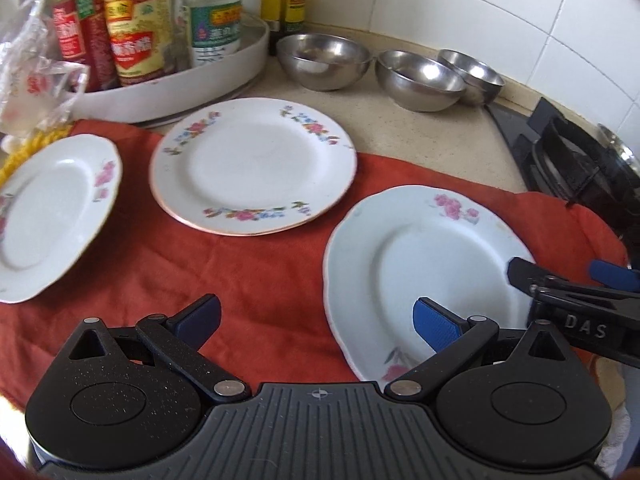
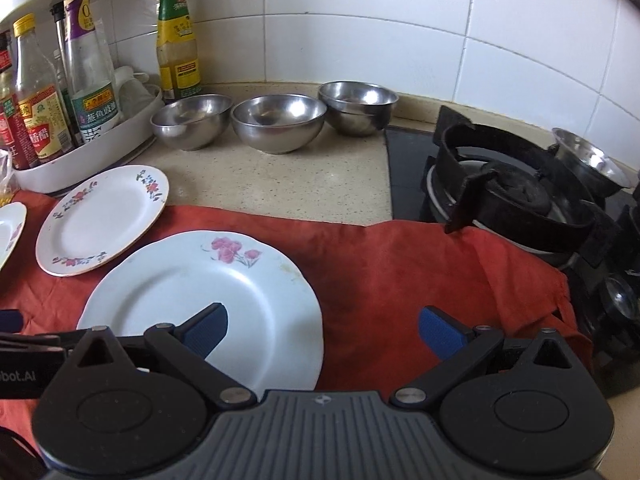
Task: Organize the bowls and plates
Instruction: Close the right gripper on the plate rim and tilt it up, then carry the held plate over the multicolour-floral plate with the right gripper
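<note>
Both the left gripper (image 1: 316, 320) and right gripper (image 2: 323, 326) hover with jaws wide apart (holding nothing) over the lower-frame plate (image 2: 192, 288).

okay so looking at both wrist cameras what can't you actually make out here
- Left plate: left wrist view, cut off by the frame edge.
- Near plate: near rim hidden by the right gripper in the right wrist view.
- Far right bowl: possibly two stacked; unclear.
- Bottles: tops cropped in the left wrist view.
</note>
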The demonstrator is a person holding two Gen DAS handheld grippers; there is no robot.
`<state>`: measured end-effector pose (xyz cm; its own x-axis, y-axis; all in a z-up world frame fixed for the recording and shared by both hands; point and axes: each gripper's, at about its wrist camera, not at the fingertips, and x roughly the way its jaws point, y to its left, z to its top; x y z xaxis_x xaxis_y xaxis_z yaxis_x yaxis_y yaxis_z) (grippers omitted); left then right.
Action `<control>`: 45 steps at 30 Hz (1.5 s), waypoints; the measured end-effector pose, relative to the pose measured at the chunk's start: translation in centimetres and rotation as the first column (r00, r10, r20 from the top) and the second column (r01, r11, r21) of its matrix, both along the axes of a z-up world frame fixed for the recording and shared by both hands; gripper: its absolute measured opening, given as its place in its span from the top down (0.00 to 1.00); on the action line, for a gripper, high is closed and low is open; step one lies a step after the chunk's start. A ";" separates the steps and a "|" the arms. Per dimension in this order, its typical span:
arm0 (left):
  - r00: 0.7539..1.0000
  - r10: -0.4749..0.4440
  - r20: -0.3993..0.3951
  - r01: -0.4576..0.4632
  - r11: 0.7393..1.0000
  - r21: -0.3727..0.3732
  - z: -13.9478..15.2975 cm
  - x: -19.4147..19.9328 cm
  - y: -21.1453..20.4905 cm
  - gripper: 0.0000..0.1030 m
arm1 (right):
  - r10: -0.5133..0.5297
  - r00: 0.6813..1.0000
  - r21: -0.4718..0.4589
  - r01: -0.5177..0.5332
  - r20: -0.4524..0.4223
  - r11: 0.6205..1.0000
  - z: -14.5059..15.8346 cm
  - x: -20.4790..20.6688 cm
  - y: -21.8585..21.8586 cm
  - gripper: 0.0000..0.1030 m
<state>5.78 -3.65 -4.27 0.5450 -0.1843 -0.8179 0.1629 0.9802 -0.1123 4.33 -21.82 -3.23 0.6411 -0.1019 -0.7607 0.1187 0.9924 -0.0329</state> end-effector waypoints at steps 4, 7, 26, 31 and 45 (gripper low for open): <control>0.999 -0.030 -0.032 0.029 0.999 -0.035 -0.9 0.9 -0.7 0.03 | 0.055 0.998 0.078 -0.052 -0.038 0.996 -0.8 1.1 -0.8 0.15; 0.998 -0.029 -0.055 0.028 1.000 -0.013 -1.6 1.6 -1.3 0.06 | 0.092 0.992 0.133 -0.080 -0.085 0.988 -1.8 1.8 -1.3 0.24; 0.994 -0.102 -0.045 0.103 0.995 0.008 -1.8 1.6 -2.3 0.04 | 0.311 0.946 0.206 -0.287 -0.092 0.935 -2.0 3.0 -1.7 0.44; 0.989 -0.144 -0.043 0.141 0.988 -0.056 -1.3 1.2 -2.9 0.11 | 0.325 0.941 0.231 -0.298 -0.090 0.926 -1.8 3.2 -2.1 0.51; 0.990 -0.135 -0.025 0.134 0.990 -0.054 0.5 1.0 -3.1 0.11 | 0.376 0.921 0.261 -0.340 -0.101 0.904 -1.0 4.3 -2.6 0.51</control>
<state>6.77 -6.71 -3.76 0.4889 -0.2971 -0.8202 0.2889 0.9423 -0.1692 8.63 -24.43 -4.20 0.4816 0.3056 -0.8214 -0.2344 0.9480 0.2152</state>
